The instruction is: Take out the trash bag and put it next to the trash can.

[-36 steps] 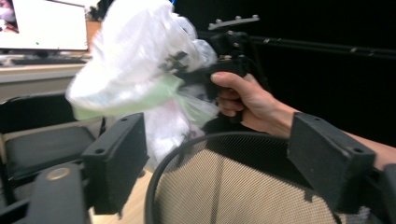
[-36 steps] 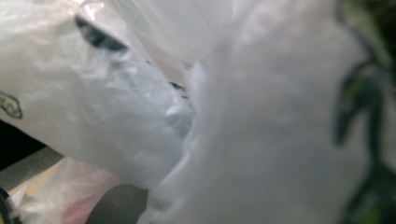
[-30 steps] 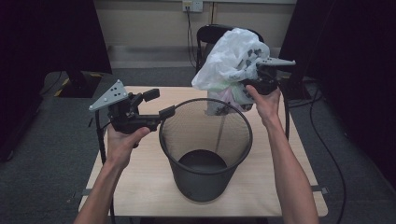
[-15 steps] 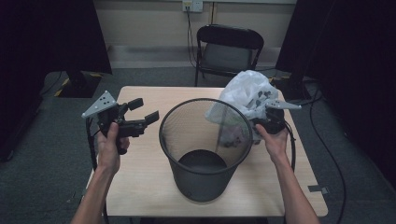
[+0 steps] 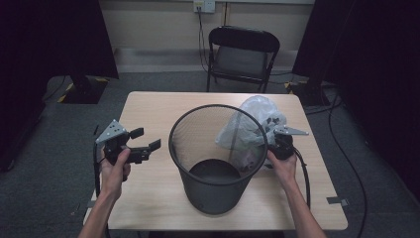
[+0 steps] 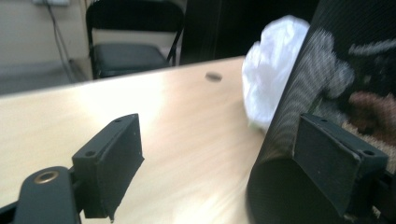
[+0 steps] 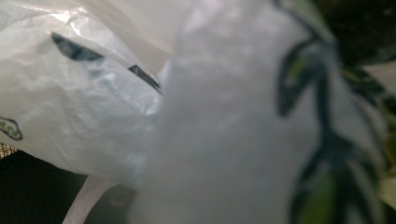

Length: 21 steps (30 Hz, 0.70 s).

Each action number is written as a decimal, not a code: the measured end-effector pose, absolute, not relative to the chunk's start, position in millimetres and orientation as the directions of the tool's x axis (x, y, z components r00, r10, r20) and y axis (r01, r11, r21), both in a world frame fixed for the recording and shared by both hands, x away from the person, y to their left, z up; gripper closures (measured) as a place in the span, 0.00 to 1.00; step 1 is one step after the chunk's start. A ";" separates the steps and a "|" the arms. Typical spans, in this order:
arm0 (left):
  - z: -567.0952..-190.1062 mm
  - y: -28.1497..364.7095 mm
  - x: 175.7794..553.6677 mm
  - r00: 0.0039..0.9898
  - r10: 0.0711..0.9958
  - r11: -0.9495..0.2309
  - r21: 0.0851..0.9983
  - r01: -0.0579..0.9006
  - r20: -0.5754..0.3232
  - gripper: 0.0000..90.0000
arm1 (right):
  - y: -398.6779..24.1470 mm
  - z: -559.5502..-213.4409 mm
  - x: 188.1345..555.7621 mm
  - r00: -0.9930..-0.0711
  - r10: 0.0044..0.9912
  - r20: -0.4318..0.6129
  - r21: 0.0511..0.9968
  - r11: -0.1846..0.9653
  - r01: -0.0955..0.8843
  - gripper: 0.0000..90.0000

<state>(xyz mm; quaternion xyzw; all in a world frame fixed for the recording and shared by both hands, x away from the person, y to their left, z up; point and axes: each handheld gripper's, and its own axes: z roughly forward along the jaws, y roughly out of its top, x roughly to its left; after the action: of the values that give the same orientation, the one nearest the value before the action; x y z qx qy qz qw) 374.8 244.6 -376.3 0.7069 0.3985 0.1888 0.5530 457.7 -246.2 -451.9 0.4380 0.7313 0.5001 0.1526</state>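
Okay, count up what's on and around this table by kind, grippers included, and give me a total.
Black wire-mesh waste bin: 1
Crumpled white plastic bag: 1
Black two-jaw grippers: 2, the left gripper and the right gripper
Light wooden table: 1
Black folding chair: 1
Total: 6

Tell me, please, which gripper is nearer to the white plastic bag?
Right. The right gripper is closed on the plastic bag, just right of the wire bin. The left gripper, jaws open, is on the bin's far side, apart from the bag.
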 end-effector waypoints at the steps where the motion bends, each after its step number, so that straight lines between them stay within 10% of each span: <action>1: -382.1 245.0 374.1 0.609 0.772 -0.064 0.932 0.358 -0.181 0.17 | -243.3 -451.2 460.7 -0.573 0.793 0.209 0.864 0.124 0.487 0.96; 14: -467.2 219.4 361.6 0.572 0.812 -0.264 0.804 0.532 -0.112 0.17 | -231.4 -421.4 458.3 -0.535 0.818 0.210 0.889 0.068 0.452 0.29; 21: -481.9 206.4 362.3 0.570 0.821 -0.354 0.759 0.546 -0.027 0.17 | -250.0 -409.3 435.0 -0.522 0.827 0.208 0.891 0.060 0.450 0.18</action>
<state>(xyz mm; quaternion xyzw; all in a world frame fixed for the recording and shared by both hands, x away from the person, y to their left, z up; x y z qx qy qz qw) 362.3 206.4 -481.9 0.8024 0.4260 0.1828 0.3760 435.0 -250.0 -409.3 0.4531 0.7045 0.5146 0.1832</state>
